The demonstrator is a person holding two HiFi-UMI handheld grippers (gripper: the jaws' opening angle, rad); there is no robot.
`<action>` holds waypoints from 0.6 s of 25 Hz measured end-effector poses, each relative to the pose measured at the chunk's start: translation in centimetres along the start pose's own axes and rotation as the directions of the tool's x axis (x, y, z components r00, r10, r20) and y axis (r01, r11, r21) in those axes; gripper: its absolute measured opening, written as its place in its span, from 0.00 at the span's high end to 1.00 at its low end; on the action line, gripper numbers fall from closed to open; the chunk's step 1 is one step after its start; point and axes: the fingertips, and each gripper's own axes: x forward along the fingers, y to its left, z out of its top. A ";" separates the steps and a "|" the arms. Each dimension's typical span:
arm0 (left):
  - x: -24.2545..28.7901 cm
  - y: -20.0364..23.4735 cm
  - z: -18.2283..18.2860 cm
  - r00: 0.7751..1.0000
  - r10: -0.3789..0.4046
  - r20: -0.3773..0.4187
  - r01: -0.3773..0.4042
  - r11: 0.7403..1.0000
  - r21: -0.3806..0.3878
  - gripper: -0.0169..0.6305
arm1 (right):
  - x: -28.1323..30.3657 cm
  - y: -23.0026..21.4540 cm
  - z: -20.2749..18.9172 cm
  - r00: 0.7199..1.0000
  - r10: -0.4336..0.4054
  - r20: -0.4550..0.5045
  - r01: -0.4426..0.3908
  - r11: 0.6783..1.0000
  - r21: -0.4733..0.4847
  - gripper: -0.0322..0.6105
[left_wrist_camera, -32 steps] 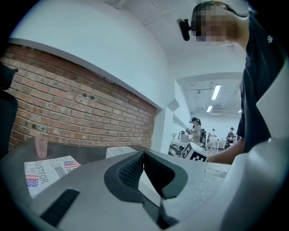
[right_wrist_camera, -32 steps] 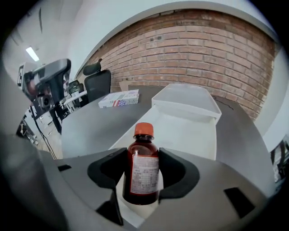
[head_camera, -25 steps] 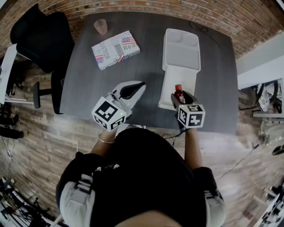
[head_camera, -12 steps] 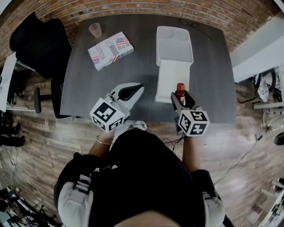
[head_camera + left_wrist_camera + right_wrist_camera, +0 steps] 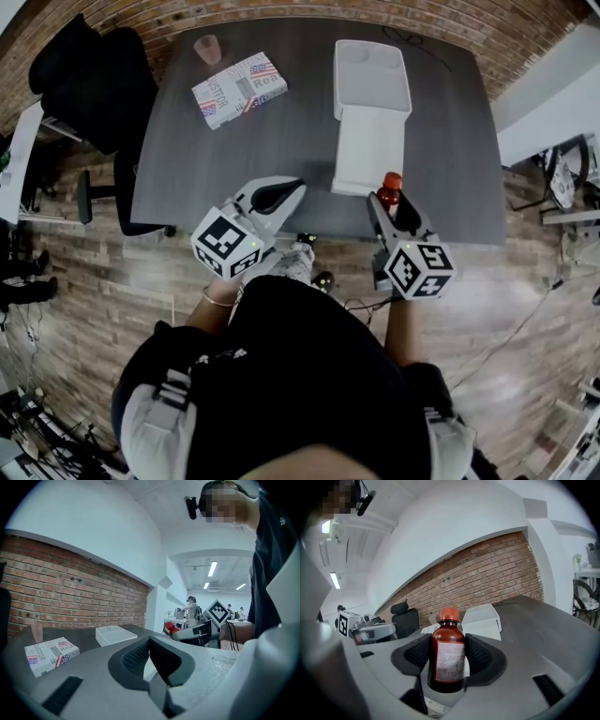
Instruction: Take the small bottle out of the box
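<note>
Amber-brown and red-capped, the small bottle (image 5: 449,660) sits clamped between the black, ribbed fingers (image 5: 483,656) of our right gripper (image 5: 392,204), which press on both sides of its rounded body, the pale paper label facing the camera. We hold it outside the white box (image 5: 367,155), just beside the box's near end and over the near right part of the tabletop (image 5: 234,159), close to its front edge. In the right gripper view the bottle stands upright between the pads.

Our left gripper (image 5: 281,190) hovers over the front edge of the tabletop, left of the box. Its fingers (image 5: 136,657) are pressed together with nothing between them, their dark mesh-textured pads meeting in a thin seam within the smooth grey shell.

The box is a shallow, smooth-walled rectangle lying open in two joined halves that run from the middle of the tabletop to its far edge. The tabletop is dark grey with a faint wood grain. Near its far left corner lie a flat printed packet (image 5: 239,89) bearing flag motifs and a small pinkish cup (image 5: 207,48), well apart from both grippers.
</note>
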 end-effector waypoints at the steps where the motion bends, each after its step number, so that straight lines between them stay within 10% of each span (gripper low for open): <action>1: -0.2 -0.3 -0.1 1.000 0.001 -0.001 -0.001 1.000 -0.002 0.97 | -0.4 0.3 0.1 1.000 0.004 0.009 -0.004 1.000 -0.001 0.61; 15: 0.1 -3.0 0.6 1.000 -0.027 0.012 0.027 0.999 0.023 0.97 | -4.4 2.2 3.0 0.991 0.054 0.124 -0.048 0.998 -0.049 0.61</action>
